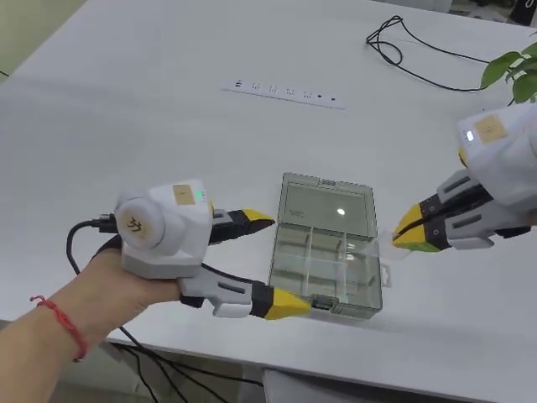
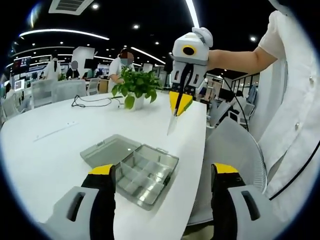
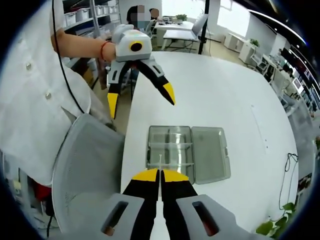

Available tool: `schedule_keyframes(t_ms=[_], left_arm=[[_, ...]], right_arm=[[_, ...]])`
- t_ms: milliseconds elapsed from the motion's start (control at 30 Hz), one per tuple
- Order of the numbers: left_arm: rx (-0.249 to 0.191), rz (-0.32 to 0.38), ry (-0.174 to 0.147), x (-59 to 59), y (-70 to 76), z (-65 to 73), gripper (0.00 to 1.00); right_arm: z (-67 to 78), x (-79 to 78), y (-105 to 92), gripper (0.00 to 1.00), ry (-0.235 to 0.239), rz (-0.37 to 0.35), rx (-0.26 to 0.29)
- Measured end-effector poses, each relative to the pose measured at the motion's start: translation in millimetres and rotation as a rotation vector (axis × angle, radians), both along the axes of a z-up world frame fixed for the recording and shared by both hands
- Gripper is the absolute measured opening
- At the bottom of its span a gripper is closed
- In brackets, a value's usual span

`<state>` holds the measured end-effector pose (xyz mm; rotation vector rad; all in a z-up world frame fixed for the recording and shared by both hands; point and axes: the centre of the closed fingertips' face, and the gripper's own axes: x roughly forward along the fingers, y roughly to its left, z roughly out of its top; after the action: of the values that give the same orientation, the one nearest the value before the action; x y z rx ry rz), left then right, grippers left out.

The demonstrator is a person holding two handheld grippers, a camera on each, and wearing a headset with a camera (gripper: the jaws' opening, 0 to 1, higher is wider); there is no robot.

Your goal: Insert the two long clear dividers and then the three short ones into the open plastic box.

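Observation:
The clear plastic box (image 1: 325, 270) lies open near the table's front edge, its lid (image 1: 329, 206) flat behind it and dividers standing inside. My left gripper (image 1: 273, 262) is open, one jaw on each side of the box's left end, not touching it. My right gripper (image 1: 409, 234) hovers just right of the box, shut on a short clear divider (image 1: 384, 244) that sticks out toward the box. In the left gripper view the box (image 2: 134, 169) lies ahead of the open left gripper (image 2: 164, 170), and the right gripper (image 2: 180, 104) hangs above with the divider (image 2: 171, 126). In the right gripper view the divider (image 3: 160, 162) points at the box (image 3: 170, 152).
A white power strip (image 1: 285, 91) lies at the back of the table, with a black cable (image 1: 403, 50) and plant leaves (image 1: 513, 71) at the far right. The table's front edge (image 1: 336, 357) runs just below the box. A grey chair (image 3: 85, 165) stands beside the table.

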<state>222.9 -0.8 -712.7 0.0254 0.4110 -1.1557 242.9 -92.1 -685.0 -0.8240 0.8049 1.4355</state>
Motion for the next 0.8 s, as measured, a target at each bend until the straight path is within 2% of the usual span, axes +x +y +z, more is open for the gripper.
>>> schedule_keyframes(t_ms=[100, 233, 467, 500, 600, 800], left_arm=[[0.004, 0.009, 0.006, -0.1, 3.1, -4.5, 0.82], [0.004, 0.029, 0.020, 0.5, 6.3, -8.5, 0.90], [0.003, 0.047, 0.045, 0.1, 11.0, -15.8, 0.98], [0.003, 0.048, 0.046, 0.0, 11.3, -16.1, 0.98], [0.001, 0.054, 0.055, 0.0, 12.0, -17.7, 0.99], [0.001, 0.055, 0.057, -1.1, 12.3, -17.7, 1.00]], right_arm=[[-8.0, 4.6, -1.3, 0.03, -0.015, 0.005, -0.026], [-19.7, 9.8, -0.8, 0.03, -0.018, 0.006, -0.044], [-45.8, 16.8, -2.0, 0.03, -0.005, -0.004, -0.072], [-54.0, 20.3, -3.7, 0.03, -0.002, -0.008, -0.076], [-63.0, 25.6, -4.3, 0.03, 0.004, -0.015, -0.080], [-74.9, 31.6, -4.1, 0.03, 0.015, -0.016, -0.094]])
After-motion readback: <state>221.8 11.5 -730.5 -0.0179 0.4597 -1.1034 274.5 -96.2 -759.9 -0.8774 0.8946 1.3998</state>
